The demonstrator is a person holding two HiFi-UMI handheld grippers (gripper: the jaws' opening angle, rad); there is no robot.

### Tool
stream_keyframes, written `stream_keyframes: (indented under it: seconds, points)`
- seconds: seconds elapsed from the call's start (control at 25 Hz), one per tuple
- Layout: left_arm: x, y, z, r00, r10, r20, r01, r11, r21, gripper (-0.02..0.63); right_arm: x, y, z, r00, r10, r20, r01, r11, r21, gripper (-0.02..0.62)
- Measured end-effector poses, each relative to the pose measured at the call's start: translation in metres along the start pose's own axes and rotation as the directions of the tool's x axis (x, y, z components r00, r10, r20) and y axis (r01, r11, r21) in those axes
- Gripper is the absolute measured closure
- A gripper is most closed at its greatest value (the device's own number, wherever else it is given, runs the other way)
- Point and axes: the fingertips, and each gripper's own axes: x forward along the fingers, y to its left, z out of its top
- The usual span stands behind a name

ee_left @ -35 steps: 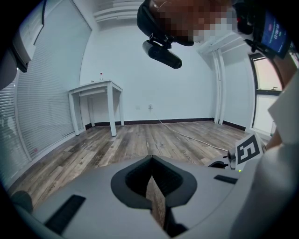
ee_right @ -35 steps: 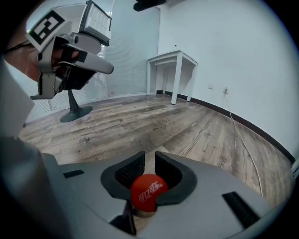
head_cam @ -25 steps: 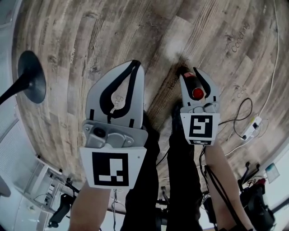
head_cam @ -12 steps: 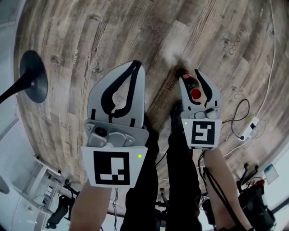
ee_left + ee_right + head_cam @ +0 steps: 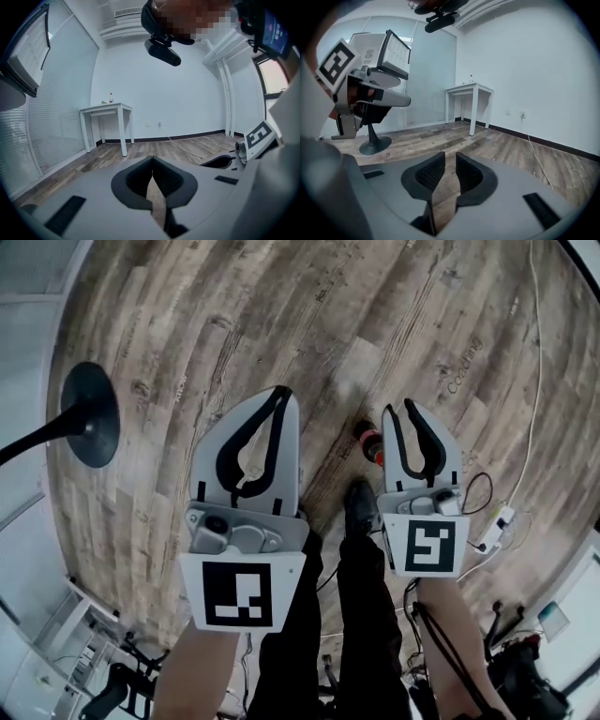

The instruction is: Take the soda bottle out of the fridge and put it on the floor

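We stand over a wooden plank floor, with the round black base of a stand off to our left and a white table against the far wall in the right gripper view. The left tool is closed, its tips meeting on nothing. The right tool has a narrow gap between its jaws, which are closing; only bare floor shows through it, so it holds nothing. The soda bottle sits on the floor just beside the right tool's inner jaw, its red cap towards us, apparently upright and free of any grip. We judge the placing step done. What remains, in our view, is to lift both tools clear without knocking the bottle.
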Motion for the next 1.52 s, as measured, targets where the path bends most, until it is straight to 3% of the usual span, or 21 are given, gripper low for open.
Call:
stream_keyframes:
  seconds: [0.2, 0.64, 1.2, 1.52]
  points:
    - [-0.017, 0.014, 0.065, 0.999, 0.031, 0.042, -0.031, 1.000, -0.002, 0.589, -0.019, -0.003, 0.090, 0.996, -0.005, 0.089, 0.005, 1.000, 0.001, 0.581]
    - [-0.064, 0.045, 0.230, 0.979, 0.087, 0.184, -0.095, 0.995, 0.036, 0.589, -0.069, 0.001, 0.302, 0.956, 0.030, 0.291, -0.011, 0.998, -0.065, 0.583]
    - [-0.181, 0.084, 0.452, 0.919, 0.199, 0.340, -0.226, 0.973, 0.042, 0.591, -0.176, 0.031, 0.544, 0.876, 0.094, 0.472, -0.038, 0.991, -0.128, 0.583]
    - [-0.267, 0.106, 0.558, 0.855, 0.284, 0.434, -0.322, 0.947, 0.016, 0.590, -0.249, 0.058, 0.659, 0.811, 0.147, 0.567, -0.042, 0.980, -0.194, 0.583]
